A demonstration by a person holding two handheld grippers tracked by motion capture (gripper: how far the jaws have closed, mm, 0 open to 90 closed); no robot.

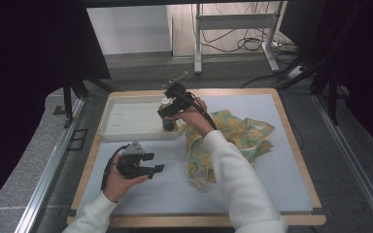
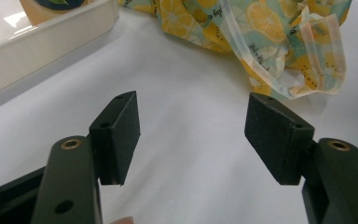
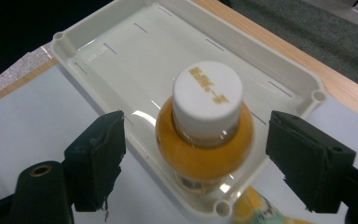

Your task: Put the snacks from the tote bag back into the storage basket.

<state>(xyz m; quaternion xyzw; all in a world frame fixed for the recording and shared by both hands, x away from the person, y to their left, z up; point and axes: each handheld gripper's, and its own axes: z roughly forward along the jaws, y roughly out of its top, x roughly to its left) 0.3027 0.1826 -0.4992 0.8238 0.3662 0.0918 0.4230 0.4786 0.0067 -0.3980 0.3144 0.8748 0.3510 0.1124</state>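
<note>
Right gripper view: bottle, white cap, orange drink, upright in near right corner of white tray. Right gripper jaws wide, pads clear of bottle both sides, nothing held. High view: left gripper near left on table mat, jaws open, empty. Fruit-print bag crumpled right of tray. Risk: bottle stands close to tray rim; pad clipping shoulder on withdrawal likely tips it. Trailing cable could snag bag.

A lemon-print bag lies crumpled on the grey mat, right of centre.
</note>
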